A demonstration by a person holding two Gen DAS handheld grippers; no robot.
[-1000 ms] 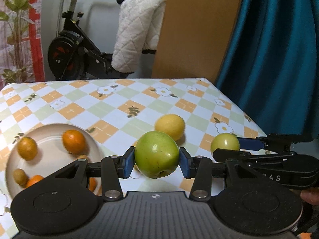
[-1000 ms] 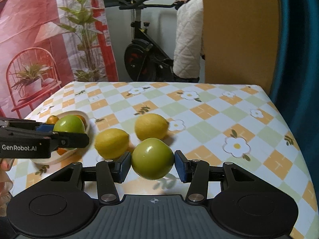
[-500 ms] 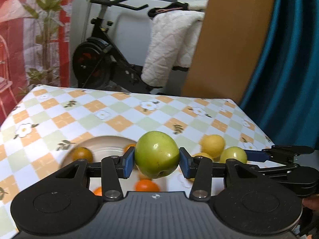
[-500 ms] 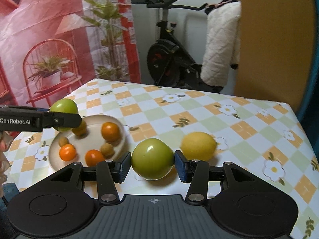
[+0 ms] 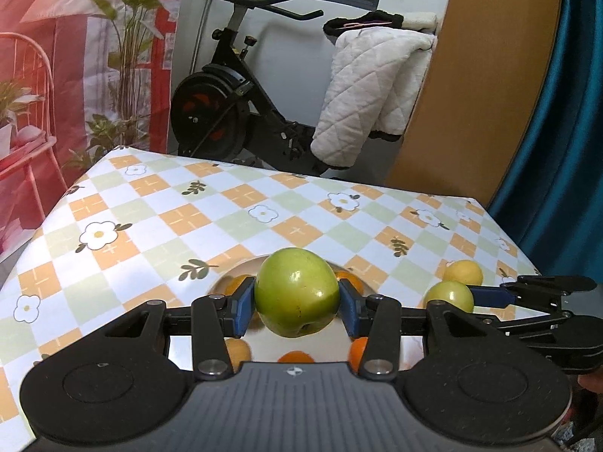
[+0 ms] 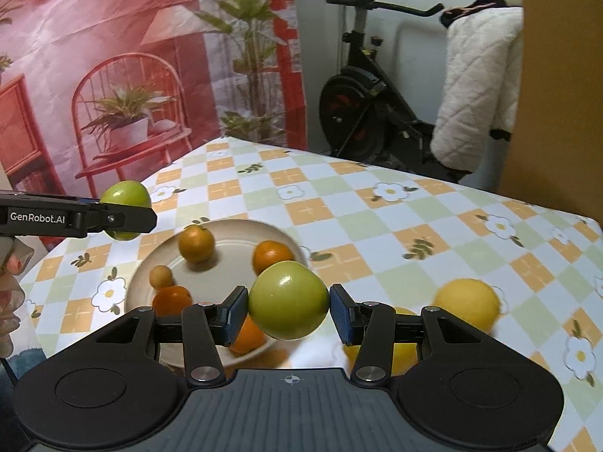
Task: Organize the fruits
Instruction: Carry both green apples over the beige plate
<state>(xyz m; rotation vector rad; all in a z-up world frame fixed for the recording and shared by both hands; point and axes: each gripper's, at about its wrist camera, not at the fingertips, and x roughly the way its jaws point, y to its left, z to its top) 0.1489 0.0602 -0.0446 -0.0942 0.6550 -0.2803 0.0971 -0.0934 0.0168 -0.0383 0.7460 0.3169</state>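
My left gripper (image 5: 296, 303) is shut on a green apple (image 5: 296, 292) and hangs over the beige plate (image 5: 241, 268), which its body mostly hides. Orange fruits (image 5: 296, 356) show under the fingers. In the right wrist view my right gripper (image 6: 289, 312) is shut on a second green apple (image 6: 288, 299) above the plate's (image 6: 226, 277) near right rim. Several oranges (image 6: 196, 243) and a small brown fruit (image 6: 161, 277) lie on the plate. The left gripper (image 6: 128, 218) holds its apple (image 6: 124, 194) over the table just left of the plate.
Two lemons lie on the checked tablecloth right of the plate: one lemon (image 6: 467, 305) in the open, another lemon (image 6: 405, 354) partly under my right fingers. Beyond the table's far edge stand an exercise bike (image 5: 226, 113), a quilted white cover (image 5: 369, 98) and a teal curtain (image 5: 557, 132).
Both grippers have carried their apples leftwards across the table, from the lemons to the plate. The plate now lies under the left gripper. Neither grip has altered.
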